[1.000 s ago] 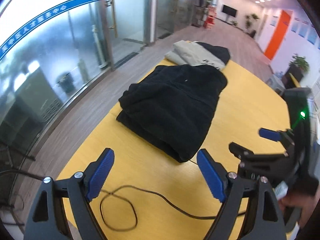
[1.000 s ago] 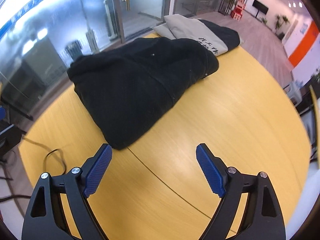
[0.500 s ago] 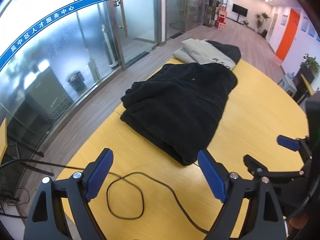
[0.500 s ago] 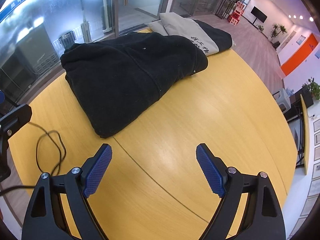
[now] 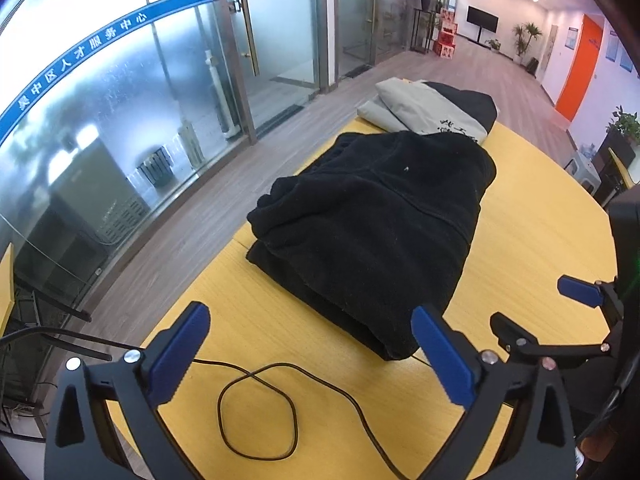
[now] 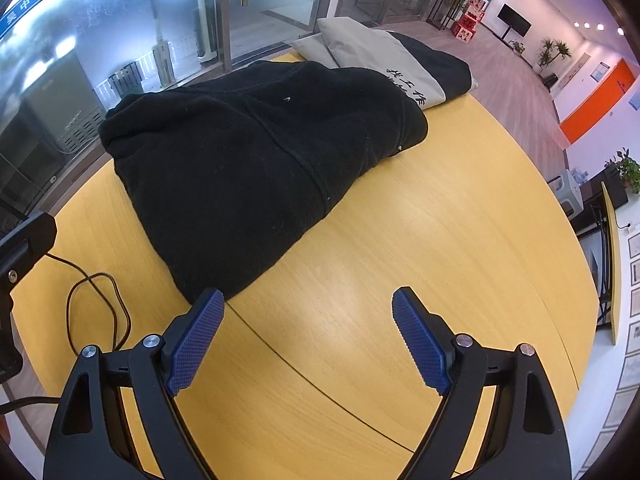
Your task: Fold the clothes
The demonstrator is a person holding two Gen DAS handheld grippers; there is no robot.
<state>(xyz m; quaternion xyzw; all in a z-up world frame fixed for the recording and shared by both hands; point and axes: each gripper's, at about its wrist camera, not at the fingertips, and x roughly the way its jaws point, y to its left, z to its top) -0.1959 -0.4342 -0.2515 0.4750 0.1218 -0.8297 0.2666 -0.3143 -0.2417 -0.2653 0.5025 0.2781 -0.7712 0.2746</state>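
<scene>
A folded black fleece garment [image 5: 372, 232] lies on the yellow wooden table [image 5: 532, 248]; it also shows in the right wrist view [image 6: 256, 168]. Behind it lies a folded grey and black garment [image 5: 436, 110] with printed characters, seen too in the right wrist view [image 6: 384, 60]. My left gripper [image 5: 308, 352] is open and empty, above the table just short of the fleece's near edge. My right gripper [image 6: 308, 336] is open and empty, over bare table right of the fleece's near corner; it shows in the left wrist view [image 5: 548, 308].
A thin black cable [image 5: 256, 412] loops on the table near the left gripper, also seen in the right wrist view [image 6: 96, 308]. A glass wall [image 5: 120, 120] and wooden floor lie beyond the table's left edge. The table [image 6: 460, 220] has a seam line.
Both grippers have drawn back and risen a little from the fleece, staying open. The garments have not moved.
</scene>
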